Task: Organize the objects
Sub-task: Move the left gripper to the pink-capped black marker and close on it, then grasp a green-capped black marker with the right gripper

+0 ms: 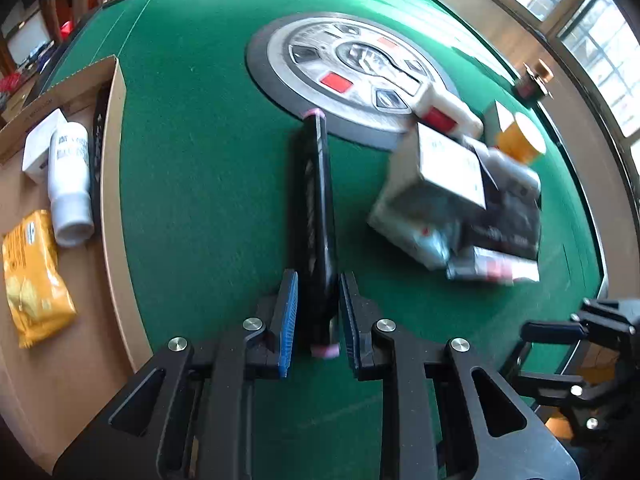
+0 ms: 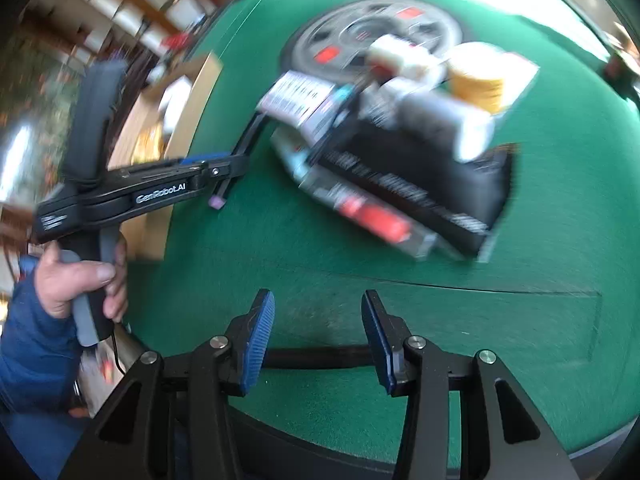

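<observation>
1. The left gripper [image 1: 318,312] is clamped on a long black tube [image 1: 316,216] with pink end caps, lying on the green worktop [image 1: 208,184].
2. The right gripper [image 2: 318,332] stands apart, holding nothing.
3. A blurred pile of boxes [image 1: 452,196] sits at two o'clock.
4. A cardboard box [image 1: 110,184] lies at nine o'clock.

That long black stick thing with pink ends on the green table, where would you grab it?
Near its close end, from above, jaws across its narrow width. The black stick lies flat and long on the green table, and the left gripper already straddles it there.
</observation>
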{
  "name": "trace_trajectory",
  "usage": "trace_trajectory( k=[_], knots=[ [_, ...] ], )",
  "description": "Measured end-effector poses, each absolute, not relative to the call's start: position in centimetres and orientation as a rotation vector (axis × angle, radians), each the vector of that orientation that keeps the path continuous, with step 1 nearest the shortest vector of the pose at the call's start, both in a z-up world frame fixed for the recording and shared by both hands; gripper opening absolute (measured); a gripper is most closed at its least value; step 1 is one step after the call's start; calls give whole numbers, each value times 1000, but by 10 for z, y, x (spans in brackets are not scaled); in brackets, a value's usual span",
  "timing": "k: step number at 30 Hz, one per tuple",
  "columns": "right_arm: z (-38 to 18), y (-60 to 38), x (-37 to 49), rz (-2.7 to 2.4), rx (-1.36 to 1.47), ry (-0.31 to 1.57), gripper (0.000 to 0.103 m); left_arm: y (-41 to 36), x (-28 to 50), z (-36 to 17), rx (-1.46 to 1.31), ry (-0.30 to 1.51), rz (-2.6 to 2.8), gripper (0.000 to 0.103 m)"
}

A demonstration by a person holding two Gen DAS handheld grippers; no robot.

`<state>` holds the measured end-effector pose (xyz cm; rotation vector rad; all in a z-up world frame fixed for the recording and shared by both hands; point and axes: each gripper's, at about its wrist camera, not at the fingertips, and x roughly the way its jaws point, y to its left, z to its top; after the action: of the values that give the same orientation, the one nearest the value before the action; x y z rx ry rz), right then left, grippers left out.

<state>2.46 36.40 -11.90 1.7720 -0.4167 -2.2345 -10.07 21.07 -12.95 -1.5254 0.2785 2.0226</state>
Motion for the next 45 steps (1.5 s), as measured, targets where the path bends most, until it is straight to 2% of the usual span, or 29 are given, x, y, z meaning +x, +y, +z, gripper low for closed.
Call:
trace_trajectory(
  k=[7,10,14,17,18,19,21,24,26,28,30,31,32,33,37,41,45],
  knots=[
    [-132,342,34,-2071,1786,-237,51,206,-101,-128,-1558,232,1991,20],
    [-130,326,50,-2010,1773,-54,52,211,-102,-124,-1544,253,1979,20],
    [-131,298,77,-2003,1724,314,51,221,-106,-121,-1526,312,1959,20],
    [-132,285,86,-2035,1726,459,47,230,-112,-124,-1534,356,1955,21],
    [-131,285,86,-2062,1741,480,36,232,-114,-126,-1542,366,1954,21],
    [-131,287,86,-2073,1754,459,23,233,-117,-127,-1544,367,1958,21],
    [-129,293,85,-2134,1790,404,13,234,-121,-127,-1539,359,1972,22],
    [-128,303,92,-2252,1798,373,12,239,-129,-128,-1535,349,1987,26],
    [-127,319,91,-2310,1822,193,13,246,-133,-129,-1520,365,1994,37],
    [-122,338,89,-2343,1819,-10,13,256,-135,-130,-1498,417,2017,43],
    [-118,351,90,-2359,1797,-150,13,261,-133,-131,-1463,458,2047,43],
    [-115,358,90,-2373,1780,-216,13,263,-130,-132,-1439,492,2065,40],
    [-112,364,91,-2388,1761,-275,13,265,-127,-131,-1418,492,2063,20],
    [-109,367,92,-2402,1750,-298,13,265,-126,-131,-1415,477,2056,14],
    [-101,375,96,-2448,1708,-357,13,252,-115,-132,-1417,407,2063,14],
    [-99,380,98,-2442,1702,-400,13,230,-97,-126,-1437,243,2033,13],
    [-98,384,83,-2427,1688,-412,13,220,-78,-118,-1425,200,2037,14]
  ],
)
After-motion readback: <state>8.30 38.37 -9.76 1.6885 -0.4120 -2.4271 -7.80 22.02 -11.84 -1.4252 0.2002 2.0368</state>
